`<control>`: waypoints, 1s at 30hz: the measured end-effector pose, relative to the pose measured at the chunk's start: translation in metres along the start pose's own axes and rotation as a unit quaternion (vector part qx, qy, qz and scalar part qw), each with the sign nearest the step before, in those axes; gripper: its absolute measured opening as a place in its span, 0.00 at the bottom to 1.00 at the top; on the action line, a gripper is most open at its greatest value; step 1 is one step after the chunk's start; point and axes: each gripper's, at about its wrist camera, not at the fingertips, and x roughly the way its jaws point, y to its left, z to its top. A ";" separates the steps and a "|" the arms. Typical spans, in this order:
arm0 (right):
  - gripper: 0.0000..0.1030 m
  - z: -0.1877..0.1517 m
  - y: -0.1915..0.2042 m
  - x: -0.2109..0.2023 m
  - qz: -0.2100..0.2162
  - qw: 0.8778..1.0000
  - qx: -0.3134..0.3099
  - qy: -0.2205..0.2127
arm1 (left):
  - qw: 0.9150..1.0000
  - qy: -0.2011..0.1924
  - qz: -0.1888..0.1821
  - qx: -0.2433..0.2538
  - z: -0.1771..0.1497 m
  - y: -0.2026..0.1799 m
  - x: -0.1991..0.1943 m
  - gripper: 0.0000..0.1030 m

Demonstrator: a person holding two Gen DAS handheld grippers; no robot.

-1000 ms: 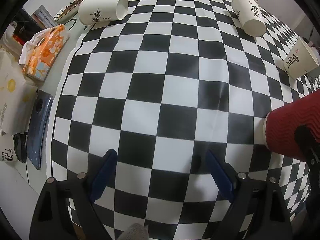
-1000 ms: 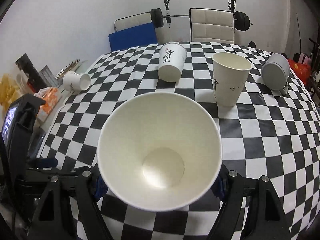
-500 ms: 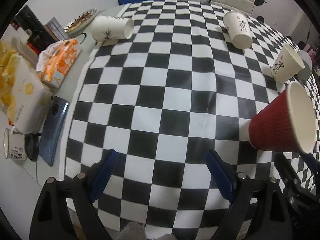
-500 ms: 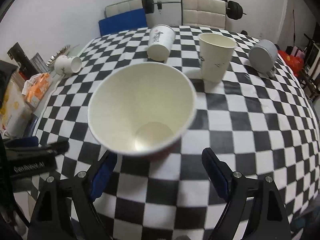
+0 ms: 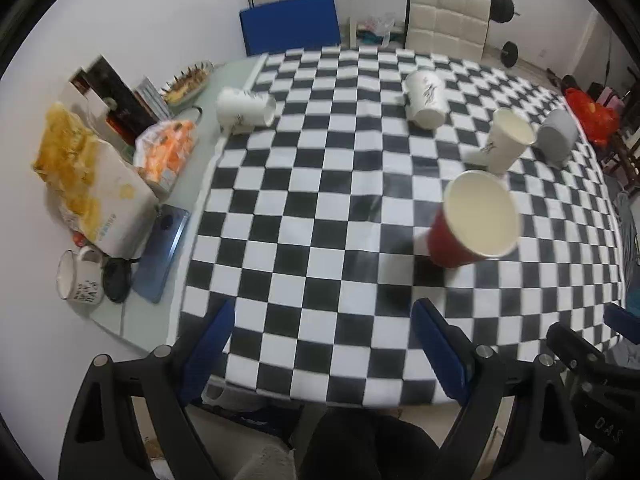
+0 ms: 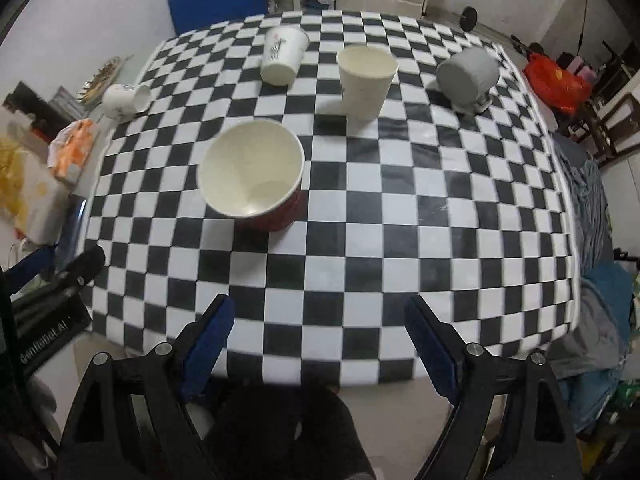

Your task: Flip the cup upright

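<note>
We see the red cup (image 6: 256, 184) standing upright on the checkered bench (image 6: 400, 220); our left tongs (image 5: 320, 352) and right tongs (image 6: 316, 344) both gape wide, holding nothing.

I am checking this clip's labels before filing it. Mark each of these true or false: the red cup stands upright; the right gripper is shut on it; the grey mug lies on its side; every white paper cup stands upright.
1. The red cup stands upright on the checkered cloth. True.
2. The right gripper is shut on it. False: its jaws stand open, apart from the cup.
3. The grey mug lies on its side. True.
4. Every white paper cup stands upright. False: the cup at the left edge lies on its side.
</note>
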 end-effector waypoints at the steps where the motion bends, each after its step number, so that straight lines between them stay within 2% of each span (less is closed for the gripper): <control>1: 0.86 -0.002 -0.001 -0.010 0.001 1.000 -0.001 0.003 | 1.000 -0.004 -0.002 0.001 -0.002 -0.001 -0.013 0.88; 5: 0.86 -0.010 -0.006 -0.047 0.015 1.000 0.003 0.007 | 1.000 -0.016 -0.008 0.007 -0.008 -0.006 -0.051 0.88; 11: 0.86 -0.029 -0.011 -0.113 0.019 0.999 0.003 -0.032 | 0.999 -0.023 -0.031 0.004 -0.016 -0.013 -0.101 0.88; 15: 0.86 -0.039 -0.020 -0.151 0.006 0.998 0.009 -0.061 | 0.999 -0.034 -0.042 -0.005 -0.020 -0.014 -0.126 0.88; 21: 0.86 -0.048 -0.032 -0.193 -0.008 0.996 0.015 -0.093 | 0.997 -0.065 -0.051 -0.010 -0.022 -0.013 -0.159 0.88; 30: 0.86 -0.054 -0.033 -0.228 -0.014 0.992 0.014 -0.122 | 0.994 -0.092 -0.054 -0.022 -0.024 -0.005 -0.186 0.88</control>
